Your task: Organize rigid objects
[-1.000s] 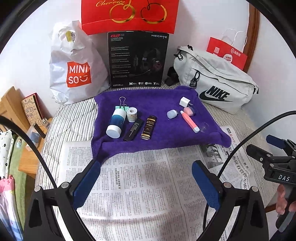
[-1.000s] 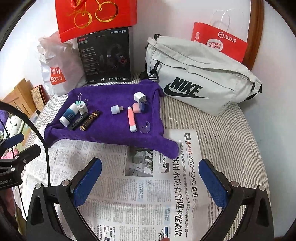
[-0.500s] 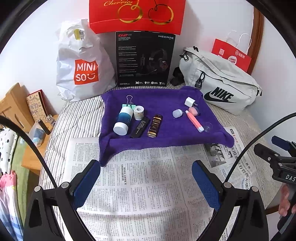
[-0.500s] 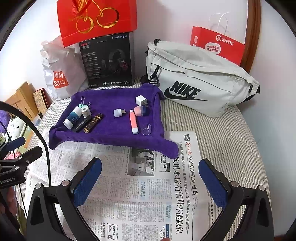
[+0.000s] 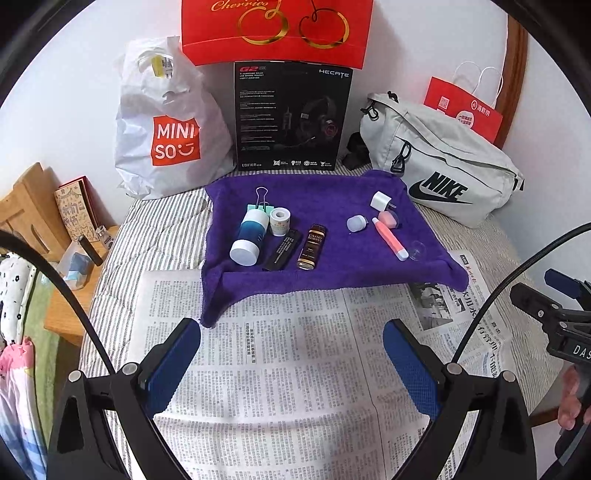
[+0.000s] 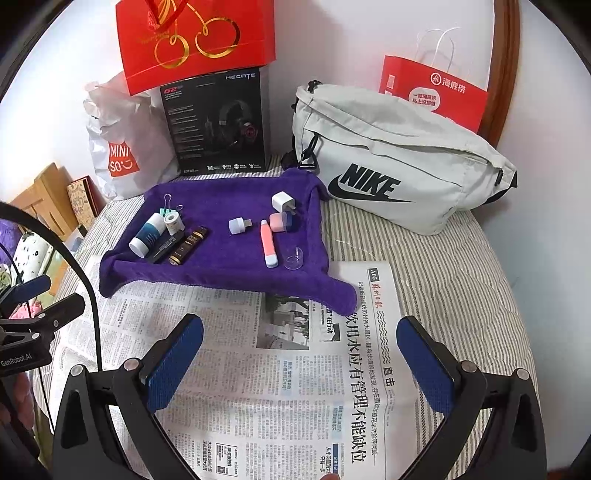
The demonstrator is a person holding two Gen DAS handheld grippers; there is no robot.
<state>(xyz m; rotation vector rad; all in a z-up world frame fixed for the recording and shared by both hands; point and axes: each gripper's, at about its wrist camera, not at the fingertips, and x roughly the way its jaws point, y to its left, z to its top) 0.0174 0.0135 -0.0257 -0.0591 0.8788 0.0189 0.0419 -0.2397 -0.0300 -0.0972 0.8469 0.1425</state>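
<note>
A purple towel [image 5: 332,199] [image 6: 221,192] lies on the striped bed and carries several small items. On its left lie a blue and white bottle [image 5: 249,236] [image 6: 147,234], a white tape roll [image 5: 279,220], a binder clip [image 5: 260,195], a black stick [image 5: 282,249] and a brown and gold tube [image 5: 311,246] [image 6: 188,245]. On its right are a white charger plug [image 5: 381,201] [image 6: 283,201], a pale cap [image 5: 356,223], a pink pen [image 5: 389,238] [image 6: 268,242] and a clear cup [image 6: 294,257]. My left gripper [image 5: 291,363] and right gripper [image 6: 299,363] hang open over the newspaper, short of the towel, both empty.
Newspaper [image 5: 295,350] [image 6: 295,369] covers the near bed. Behind the towel stand a white Miniso bag [image 5: 162,136], a black headset box [image 5: 291,118], a red gift bag [image 5: 277,29], a grey Nike bag [image 6: 399,166] and a red paper bag [image 6: 432,92]. A wooden side table [image 5: 55,236] is left.
Both cameras have drawn back and risen slightly, so the towel and its items sit a little lower and farther in view. Both grippers stay open; nothing on the towel moved.
</note>
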